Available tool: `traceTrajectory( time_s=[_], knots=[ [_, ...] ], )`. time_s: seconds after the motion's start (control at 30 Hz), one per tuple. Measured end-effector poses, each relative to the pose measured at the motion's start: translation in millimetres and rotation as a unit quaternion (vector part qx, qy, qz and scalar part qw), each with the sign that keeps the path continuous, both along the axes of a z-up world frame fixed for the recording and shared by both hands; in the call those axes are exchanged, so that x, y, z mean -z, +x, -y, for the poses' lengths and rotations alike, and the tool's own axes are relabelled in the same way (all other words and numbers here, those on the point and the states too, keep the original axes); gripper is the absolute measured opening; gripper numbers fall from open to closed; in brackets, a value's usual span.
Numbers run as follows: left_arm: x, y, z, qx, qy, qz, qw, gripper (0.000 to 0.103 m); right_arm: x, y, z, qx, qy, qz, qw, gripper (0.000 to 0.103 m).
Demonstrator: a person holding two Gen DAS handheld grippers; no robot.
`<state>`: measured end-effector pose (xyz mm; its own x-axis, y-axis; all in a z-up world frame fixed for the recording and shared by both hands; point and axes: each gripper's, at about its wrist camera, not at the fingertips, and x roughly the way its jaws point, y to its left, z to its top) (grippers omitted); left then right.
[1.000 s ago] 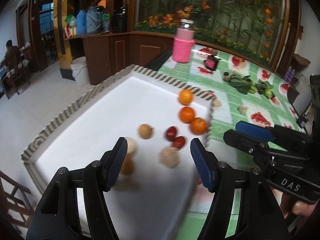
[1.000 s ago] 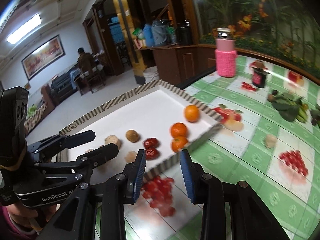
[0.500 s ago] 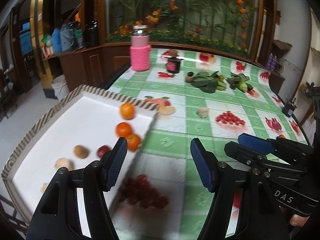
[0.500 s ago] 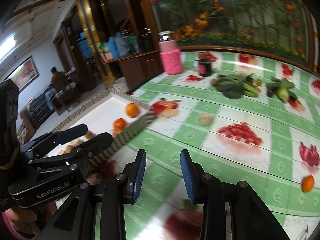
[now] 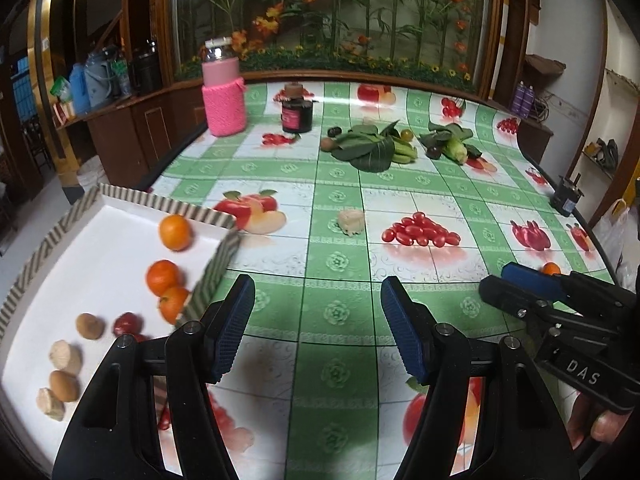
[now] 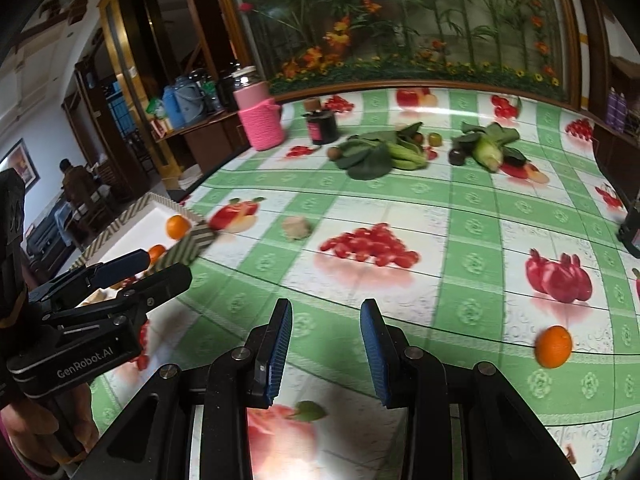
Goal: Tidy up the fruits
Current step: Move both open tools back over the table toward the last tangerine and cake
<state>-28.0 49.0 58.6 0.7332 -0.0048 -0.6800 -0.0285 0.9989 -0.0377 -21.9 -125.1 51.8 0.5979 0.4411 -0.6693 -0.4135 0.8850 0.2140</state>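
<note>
A white tray with a striped rim (image 5: 218,264) sits at the table's left edge and holds three oranges (image 5: 174,232), red fruits (image 5: 127,324) and several brown and beige pieces (image 5: 90,325). One loose orange (image 6: 553,346) lies on the tablecloth to the right of my right gripper. A pale lumpy piece (image 5: 351,221) lies mid-table. My left gripper (image 5: 318,328) is open and empty over the cloth, right of the tray. My right gripper (image 6: 326,344) is open and empty, and it also shows in the left wrist view (image 5: 520,288).
A pink-sleeved bottle (image 5: 223,92) and a dark jar (image 5: 297,114) stand at the back. Leafy greens with small fruits (image 5: 372,146) and a corn cob pile (image 5: 452,146) lie behind mid-table. A small black object (image 5: 565,197) sits at the right edge. The cloth carries printed fruit pictures.
Both grippers have swung right, away from the tray and out over the tablecloth. The loose orange has come closer in the right wrist view. Both stay open.
</note>
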Motion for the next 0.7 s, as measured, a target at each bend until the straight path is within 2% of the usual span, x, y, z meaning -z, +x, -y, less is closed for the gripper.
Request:
traceTrajectory(
  time_s=[0.2, 0.5, 0.7],
  knots=[
    [10.1, 20.1, 2.1, 0.012, -0.015, -0.027, 0.9995, 0.066, 6.3, 12.5, 16.1, 0.015, -0.001, -0.011, 1.0, 0.034],
    [21.1, 73.2, 5.3, 0.011, -0.049, -0.056, 0.9972, 0.066, 12.6, 27.6, 20.3, 0.01, 0.003, -0.017, 1.0, 0.034],
    [32.6, 108.1, 11.2, 0.01, -0.046, -0.078, 0.9959, 0.066, 22.1, 29.1, 12.9, -0.013, 0.006, -0.026, 1.0, 0.034]
  ],
)
